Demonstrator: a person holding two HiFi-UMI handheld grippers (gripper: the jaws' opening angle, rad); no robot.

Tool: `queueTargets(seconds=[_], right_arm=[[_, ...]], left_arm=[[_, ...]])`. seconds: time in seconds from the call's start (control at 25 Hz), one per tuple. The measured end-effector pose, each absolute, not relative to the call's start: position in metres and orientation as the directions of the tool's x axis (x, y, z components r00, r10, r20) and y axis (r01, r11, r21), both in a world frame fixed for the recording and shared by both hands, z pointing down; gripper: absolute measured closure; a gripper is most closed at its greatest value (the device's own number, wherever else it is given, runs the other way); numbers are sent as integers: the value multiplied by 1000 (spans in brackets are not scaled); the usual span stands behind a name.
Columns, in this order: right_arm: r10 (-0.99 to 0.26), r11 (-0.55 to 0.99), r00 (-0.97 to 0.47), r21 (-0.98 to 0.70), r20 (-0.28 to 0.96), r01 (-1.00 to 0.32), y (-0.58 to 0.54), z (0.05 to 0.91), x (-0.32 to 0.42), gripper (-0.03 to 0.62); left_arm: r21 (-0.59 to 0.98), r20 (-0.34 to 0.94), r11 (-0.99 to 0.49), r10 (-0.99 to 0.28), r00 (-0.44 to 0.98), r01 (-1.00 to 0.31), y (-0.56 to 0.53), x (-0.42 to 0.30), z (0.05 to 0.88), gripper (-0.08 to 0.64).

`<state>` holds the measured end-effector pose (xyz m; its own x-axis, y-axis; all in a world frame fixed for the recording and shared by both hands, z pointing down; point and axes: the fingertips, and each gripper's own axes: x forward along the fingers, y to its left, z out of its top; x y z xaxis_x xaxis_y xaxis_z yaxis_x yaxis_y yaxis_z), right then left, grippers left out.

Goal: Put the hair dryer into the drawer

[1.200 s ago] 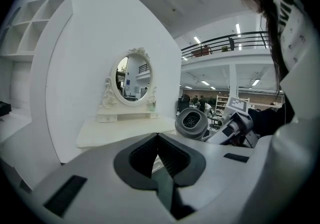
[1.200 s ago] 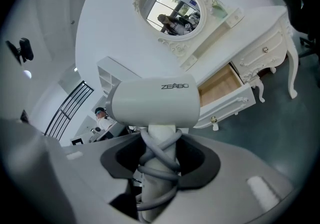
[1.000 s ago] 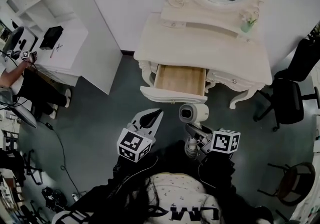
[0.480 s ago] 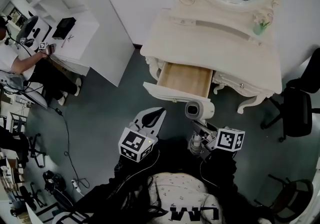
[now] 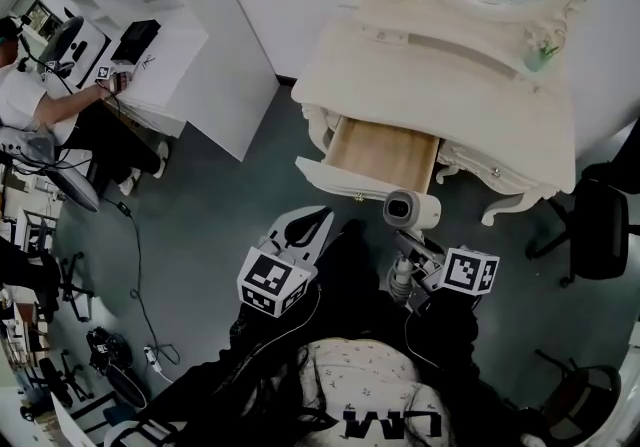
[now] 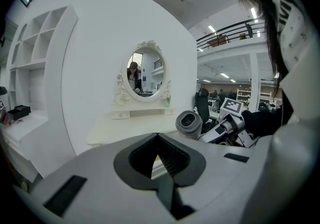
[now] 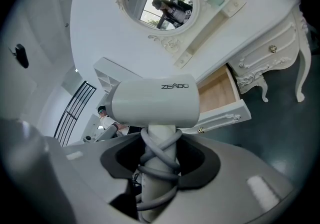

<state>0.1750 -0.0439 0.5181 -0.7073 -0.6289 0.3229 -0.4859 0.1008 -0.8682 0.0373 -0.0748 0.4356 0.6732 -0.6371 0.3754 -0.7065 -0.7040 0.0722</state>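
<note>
Between the jaws of the right hand-held gripper [image 7: 160, 164] stands the handle of the hair dryer [image 7: 155, 102], its grey cord wound round it; the jaws are closed partway onto that handle and grip it firmly, with the barrel riding above them. From the head view the dryer hangs over the dark floor [image 5: 200, 235], just on the near side of the drawer [image 5: 385, 155], not yet over its opening. The drawer is pulled out of the white bench [image 5: 440, 75] toward the person, and its wooden bottom looks bare. It lies straight ahead of the right hand-held gripper, on the far side and a little left. The barrel's long axis runs roughly along the drawer front, handle pointing back and down, so I judge it should fit lengthways. The left hand-held gripper [image 5: 305, 232] sits near and left of the drawer, jaws together and empty; the right is the nearer one.
</note>
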Motion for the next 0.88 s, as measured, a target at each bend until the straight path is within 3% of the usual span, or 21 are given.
queueTargets(seconds=[0.44,0.88], right_arm=[[-621,41,-683,-854,385,-519,-96,528,186,396],[-490,13,-717,-819,495,-574,-157,572,179,396]], left_arm=[[111,358,-748,-584,728,-654,-139,56,441,559],[146,357,-737,-583,730,-660,-192,44,458,559]])
